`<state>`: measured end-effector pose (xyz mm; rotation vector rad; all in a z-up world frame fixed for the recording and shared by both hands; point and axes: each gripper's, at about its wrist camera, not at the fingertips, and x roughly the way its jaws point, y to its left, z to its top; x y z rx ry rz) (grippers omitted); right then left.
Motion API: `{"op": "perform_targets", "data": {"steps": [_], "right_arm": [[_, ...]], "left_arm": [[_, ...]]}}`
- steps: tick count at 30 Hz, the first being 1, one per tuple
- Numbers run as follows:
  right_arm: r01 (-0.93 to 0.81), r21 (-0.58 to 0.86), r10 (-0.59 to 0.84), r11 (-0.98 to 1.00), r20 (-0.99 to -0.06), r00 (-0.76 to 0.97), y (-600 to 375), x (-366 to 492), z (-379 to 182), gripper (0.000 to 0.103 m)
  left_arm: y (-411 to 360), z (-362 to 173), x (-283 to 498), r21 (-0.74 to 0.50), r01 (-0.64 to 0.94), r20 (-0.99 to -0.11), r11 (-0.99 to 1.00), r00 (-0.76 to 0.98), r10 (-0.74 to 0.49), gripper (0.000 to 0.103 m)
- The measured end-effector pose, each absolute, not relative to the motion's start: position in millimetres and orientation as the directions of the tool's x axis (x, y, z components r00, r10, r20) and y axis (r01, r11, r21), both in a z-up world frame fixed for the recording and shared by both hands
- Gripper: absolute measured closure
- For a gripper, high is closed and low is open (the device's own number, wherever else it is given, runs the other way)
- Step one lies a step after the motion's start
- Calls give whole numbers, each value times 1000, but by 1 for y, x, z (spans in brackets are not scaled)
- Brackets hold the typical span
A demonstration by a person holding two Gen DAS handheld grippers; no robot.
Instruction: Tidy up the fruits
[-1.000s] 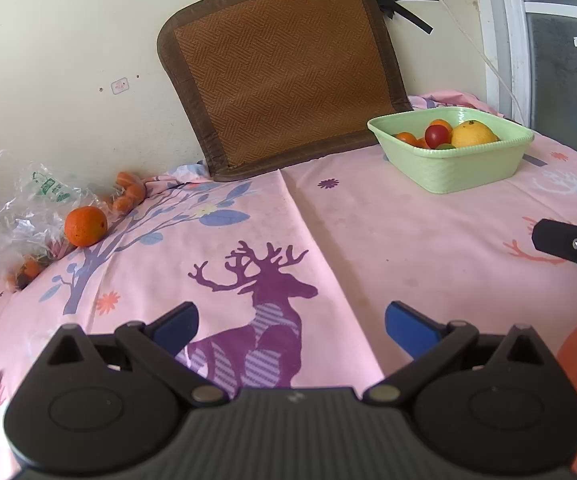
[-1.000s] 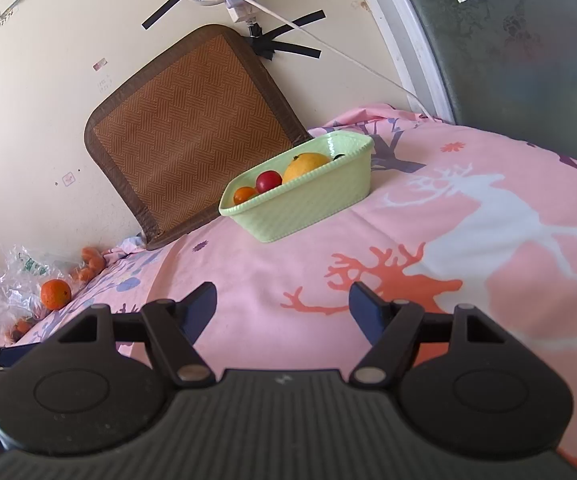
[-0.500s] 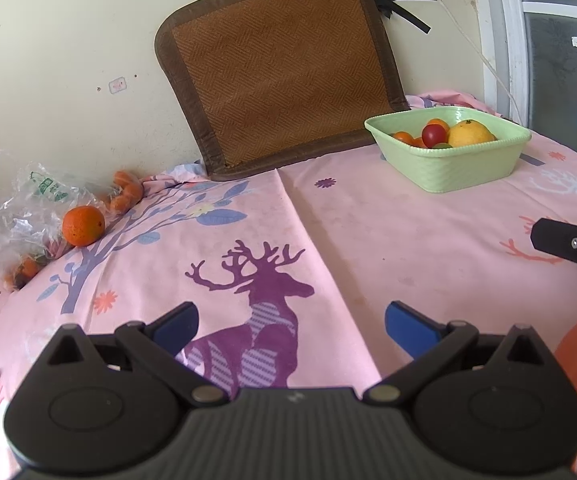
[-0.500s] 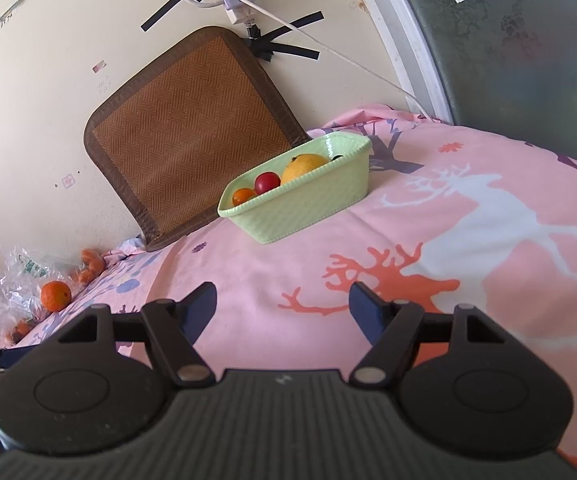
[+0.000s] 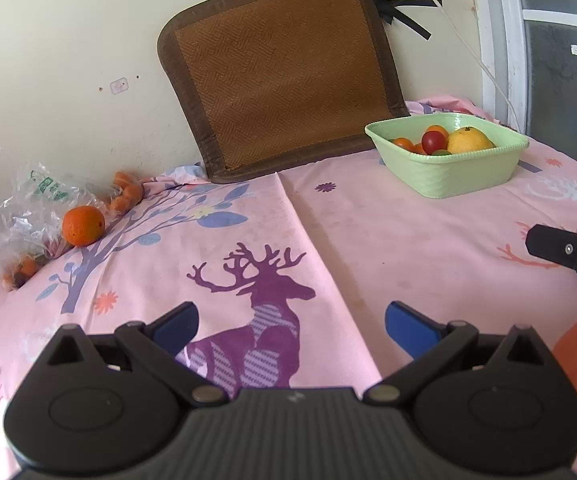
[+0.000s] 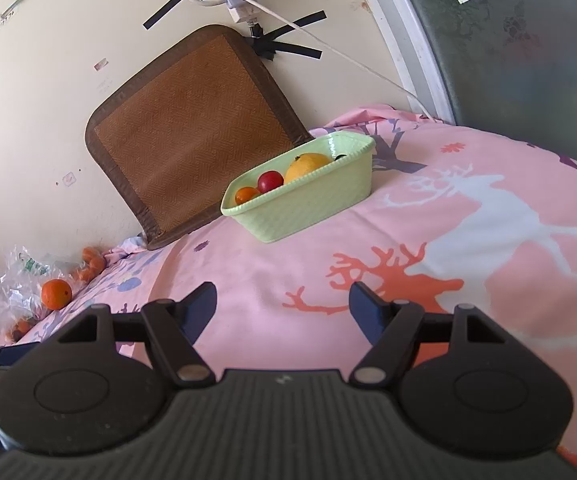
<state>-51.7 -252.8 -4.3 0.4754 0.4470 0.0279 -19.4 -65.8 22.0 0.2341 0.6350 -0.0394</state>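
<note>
Left gripper [image 5: 290,322], right gripper [image 6: 282,306]: both wide, empty. Green basket [image 5: 454,178] at 1 o'clock; loose orange [image 5: 83,225] at 10 o'clock.

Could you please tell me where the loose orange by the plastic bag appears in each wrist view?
Left wrist view: the orange sits at the left edge, mid-height, against the plastic bag.
Right wrist view: the orange lies far left, below mid-height.
Shared landmark: the woven brown mat leaning on the wall.
</note>
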Motion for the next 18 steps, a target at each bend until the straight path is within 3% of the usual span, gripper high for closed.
{"op": "perform_targets", "data": {"steps": [18], "right_arm": [[70,445,133,893,-409,903,-252,-51,-3,28]], "left_arm": [[-65,24,-20,193,121,-596,974,803,18,0]]}}
